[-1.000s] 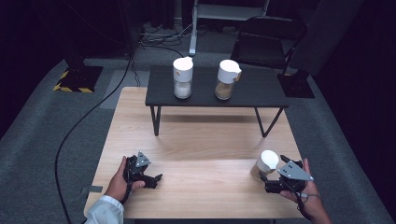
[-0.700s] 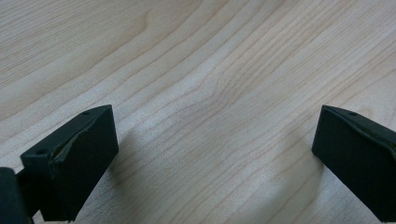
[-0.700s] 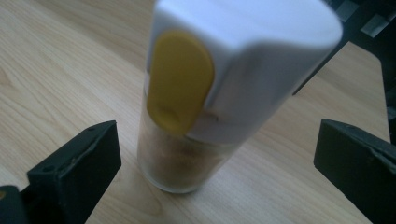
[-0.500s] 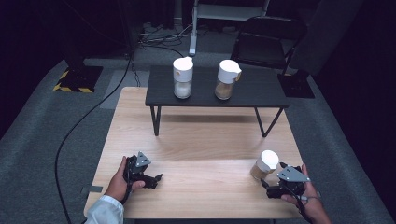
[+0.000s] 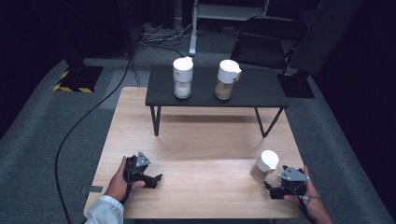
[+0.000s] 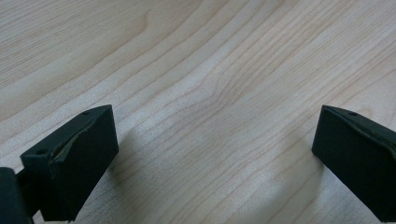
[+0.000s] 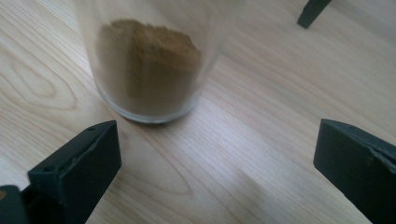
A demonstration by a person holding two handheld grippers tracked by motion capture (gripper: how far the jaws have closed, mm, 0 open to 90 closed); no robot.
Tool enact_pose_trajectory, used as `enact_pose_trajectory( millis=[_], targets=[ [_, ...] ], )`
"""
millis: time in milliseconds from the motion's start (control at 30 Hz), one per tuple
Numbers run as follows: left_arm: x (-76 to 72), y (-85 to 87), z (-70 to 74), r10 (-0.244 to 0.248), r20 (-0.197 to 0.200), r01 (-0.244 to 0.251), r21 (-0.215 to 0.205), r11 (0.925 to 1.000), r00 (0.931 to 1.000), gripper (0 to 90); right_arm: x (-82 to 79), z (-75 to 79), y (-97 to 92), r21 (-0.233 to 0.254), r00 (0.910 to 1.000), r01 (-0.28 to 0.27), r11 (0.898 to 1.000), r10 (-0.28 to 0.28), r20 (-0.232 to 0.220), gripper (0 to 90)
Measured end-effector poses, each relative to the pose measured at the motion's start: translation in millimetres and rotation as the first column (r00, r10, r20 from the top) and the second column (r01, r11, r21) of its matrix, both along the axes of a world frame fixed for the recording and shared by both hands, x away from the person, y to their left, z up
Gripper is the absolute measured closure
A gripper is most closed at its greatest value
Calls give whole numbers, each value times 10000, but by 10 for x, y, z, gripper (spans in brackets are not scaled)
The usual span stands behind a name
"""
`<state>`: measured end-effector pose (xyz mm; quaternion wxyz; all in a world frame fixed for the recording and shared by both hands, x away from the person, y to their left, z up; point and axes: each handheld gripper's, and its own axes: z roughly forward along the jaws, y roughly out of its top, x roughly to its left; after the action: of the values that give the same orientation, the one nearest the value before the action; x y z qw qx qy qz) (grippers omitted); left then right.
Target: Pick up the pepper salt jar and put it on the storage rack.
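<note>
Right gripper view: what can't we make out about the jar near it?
- Jar: lid and upper body cut off by the top edge of the right gripper view.
- Jar in the high view: too small to read any label or tell what the brown powder is.
- Right gripper: jaws partly hidden under its grey plate there.

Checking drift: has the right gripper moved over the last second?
Yes. The right gripper has backed off toward the near table edge, clear of the glass jar of brown powder with white lid.

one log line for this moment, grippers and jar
right gripper: open, just short of jar | jar: upright on table, brown powder, white lid | left gripper: open, over bare wood
</note>
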<state>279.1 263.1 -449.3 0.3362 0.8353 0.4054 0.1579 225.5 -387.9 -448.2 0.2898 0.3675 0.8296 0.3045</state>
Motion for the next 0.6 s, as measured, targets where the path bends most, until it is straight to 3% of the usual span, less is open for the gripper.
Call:
enact_pose_trajectory(
  millis=[167,333,600],
  targets=[
    [0,0,0,-1,0,1,1,10000,10000,0,7,-33,-54,82,10000,56,10000,-56,-46,7],
    [0,0,0,1,-1,-1,-2,10000,10000,0,34,-62,-158,553,9997,12,9985,0,-224,2],
    [3,2,-1,-21,5,21,0,10000,10000,0,175,-49,-342,1301,9951,-35,9915,164,-977,2]
  ],
)
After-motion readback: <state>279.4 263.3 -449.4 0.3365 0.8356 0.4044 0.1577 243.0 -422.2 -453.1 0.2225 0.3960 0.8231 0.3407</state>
